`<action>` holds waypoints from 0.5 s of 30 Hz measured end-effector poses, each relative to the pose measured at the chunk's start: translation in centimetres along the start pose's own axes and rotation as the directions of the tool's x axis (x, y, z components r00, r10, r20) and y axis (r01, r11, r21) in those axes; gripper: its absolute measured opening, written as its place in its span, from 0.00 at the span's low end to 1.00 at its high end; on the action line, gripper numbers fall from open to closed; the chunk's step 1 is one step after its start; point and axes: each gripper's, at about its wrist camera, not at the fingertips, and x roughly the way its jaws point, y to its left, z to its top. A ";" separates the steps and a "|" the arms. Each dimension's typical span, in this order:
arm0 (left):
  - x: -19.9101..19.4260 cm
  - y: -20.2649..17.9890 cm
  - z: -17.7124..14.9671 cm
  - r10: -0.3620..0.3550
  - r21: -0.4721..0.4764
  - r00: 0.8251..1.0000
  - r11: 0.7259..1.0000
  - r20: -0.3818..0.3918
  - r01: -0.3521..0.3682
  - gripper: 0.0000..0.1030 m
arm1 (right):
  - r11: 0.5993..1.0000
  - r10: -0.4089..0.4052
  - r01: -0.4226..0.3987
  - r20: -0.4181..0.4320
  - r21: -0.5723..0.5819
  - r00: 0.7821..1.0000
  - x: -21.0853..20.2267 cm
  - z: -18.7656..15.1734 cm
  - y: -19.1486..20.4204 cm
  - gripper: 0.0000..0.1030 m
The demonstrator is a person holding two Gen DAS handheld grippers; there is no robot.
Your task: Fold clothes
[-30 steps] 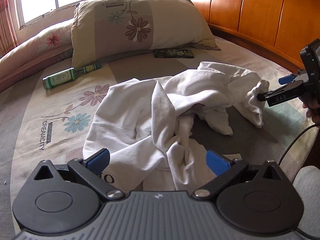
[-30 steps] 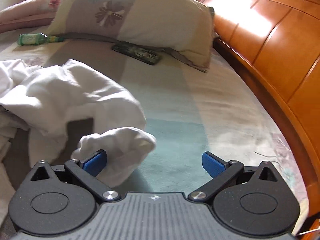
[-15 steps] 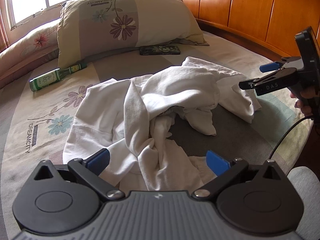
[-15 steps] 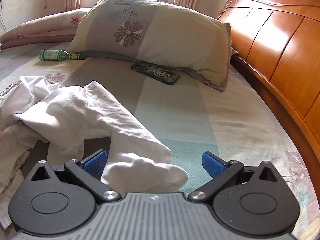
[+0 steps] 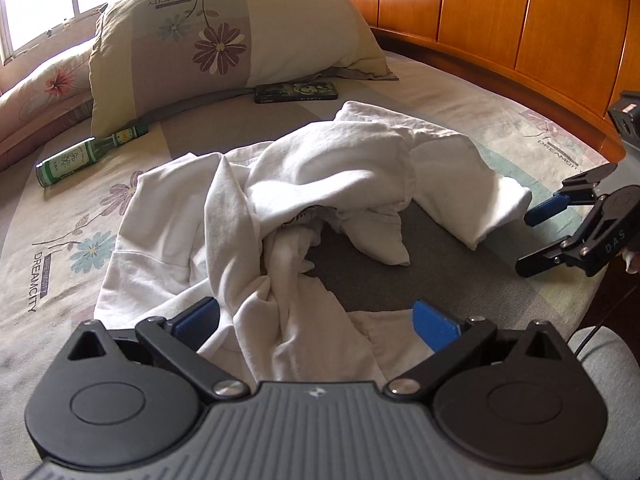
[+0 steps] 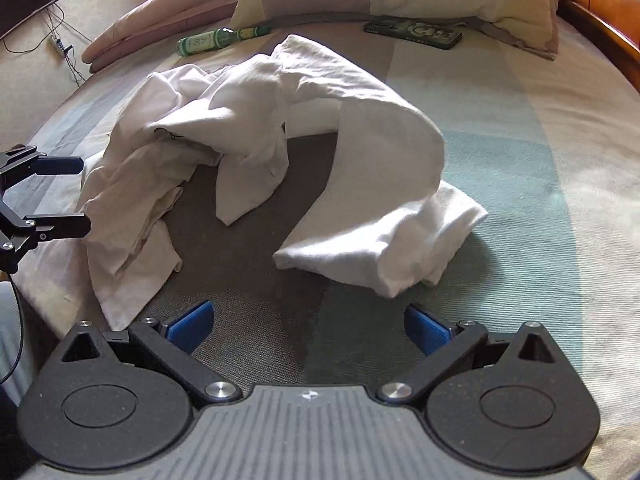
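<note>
Left wrist view: left gripper (image 5: pixel 316 320) wide open, empty, shirt (image 5: pixel 320 184) just ahead. Right gripper (image 6: pixel 306 326) wide open, empty, sleeve (image 6: pixel 384 240) just ahead.

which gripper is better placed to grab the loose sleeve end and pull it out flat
Right. The right gripper is open and faces the sleeve end, which lies just ahead of its fingers on the bedspread. The left gripper, also open, sits over the bunched hem of the white garment, across the pile.

White garment (image 5: pixel 328 184) soft matt cloth; headboard (image 5: pixel 500 12) glossy wood.
</note>
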 end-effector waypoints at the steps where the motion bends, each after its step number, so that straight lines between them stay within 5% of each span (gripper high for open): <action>1: -0.1 -0.1 0.0 -0.001 0.002 1.000 1.000 0.002 0.001 0.99 | 1.000 -0.019 0.019 0.027 0.004 0.999 -0.6 0.2 -0.1 1.00; 5: -0.4 -0.6 0.1 -0.005 0.009 1.000 1.000 0.004 0.005 0.99 | 0.999 -0.042 0.039 0.100 0.034 0.994 -0.9 2.2 -1.1 1.00; 11: 0.0 -0.7 0.1 0.006 0.008 1.000 1.000 -0.012 -0.006 0.99 | 0.992 -0.123 0.125 0.066 -0.014 0.990 4.1 4.0 -1.1 1.00; 15: 0.3 -0.6 0.1 0.017 0.010 1.000 1.000 -0.019 -0.017 0.99 | 0.943 -0.315 0.318 0.042 -0.099 0.948 6.6 4.7 0.0 1.00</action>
